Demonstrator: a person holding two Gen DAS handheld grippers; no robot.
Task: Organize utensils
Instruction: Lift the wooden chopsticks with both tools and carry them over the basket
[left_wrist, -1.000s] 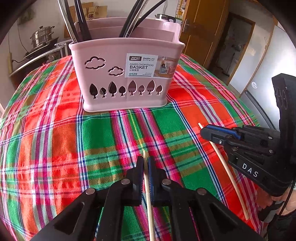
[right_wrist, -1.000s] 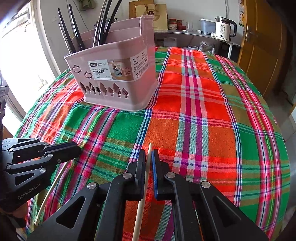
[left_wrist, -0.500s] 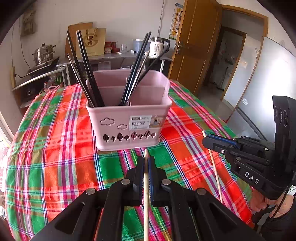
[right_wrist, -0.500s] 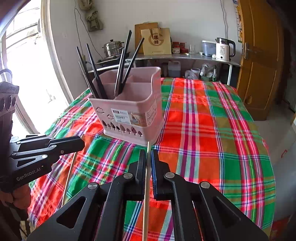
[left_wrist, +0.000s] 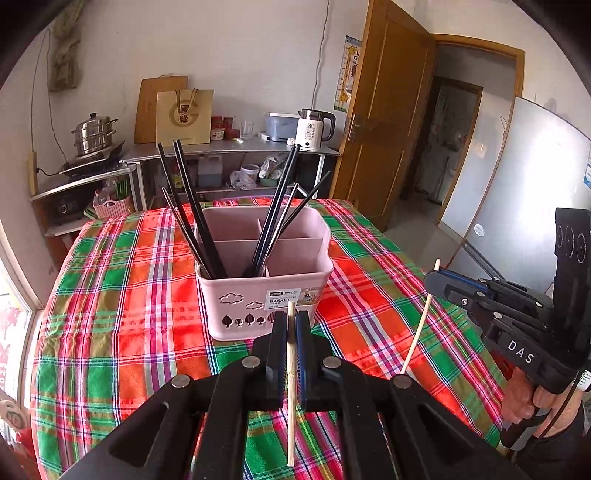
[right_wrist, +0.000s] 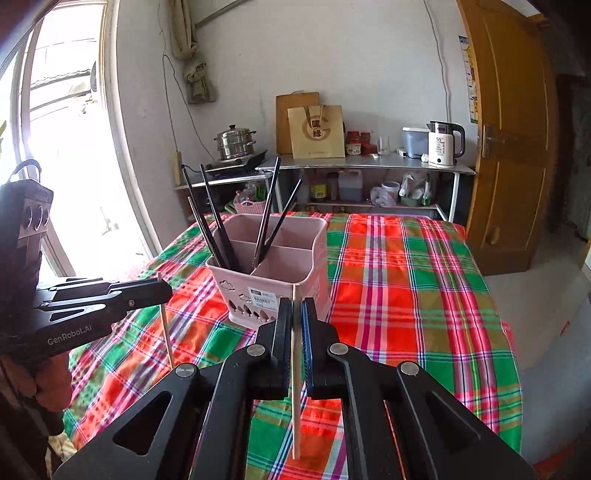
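While two pale chopsticks (left_wrist: 291, 391) hang (one per hand-held gripper (left_wrist: 291, 321)).

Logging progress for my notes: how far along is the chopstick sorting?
Done: black chopsticks stand in the pink basket. In hand: the left hand-held gripper and the right hand-held gripper each pinch one pale chopstick above the plaid cloth. Left: dropping both into the basket.
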